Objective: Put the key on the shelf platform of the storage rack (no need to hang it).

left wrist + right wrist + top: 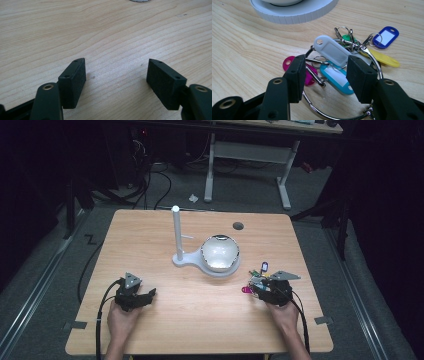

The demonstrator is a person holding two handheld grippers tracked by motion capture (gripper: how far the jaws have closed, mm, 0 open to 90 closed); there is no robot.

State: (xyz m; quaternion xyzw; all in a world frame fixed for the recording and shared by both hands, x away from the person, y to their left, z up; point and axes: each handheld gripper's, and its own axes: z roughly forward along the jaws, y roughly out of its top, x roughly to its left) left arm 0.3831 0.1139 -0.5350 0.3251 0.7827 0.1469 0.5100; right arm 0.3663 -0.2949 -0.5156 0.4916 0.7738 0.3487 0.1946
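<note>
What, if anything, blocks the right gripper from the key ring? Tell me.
Nothing visible. The right gripper stands open directly over the key ring, its jaws straddling the white tag and teal tag.

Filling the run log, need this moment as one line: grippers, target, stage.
left gripper: open, idle over bare table | right gripper: open, jaws astride key ring with coloured tags | ring flat on table, not gripped | stage: pre-grasp

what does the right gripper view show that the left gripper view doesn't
Right gripper view: the key ring with coloured tags lying between its gripper's open jaws, and the white stand base behind. Left gripper view: its own gripper, jaws wide open over bare wood with nothing between them. Both share the wooden table and a pair of black jaws rising from the bottom.
</note>
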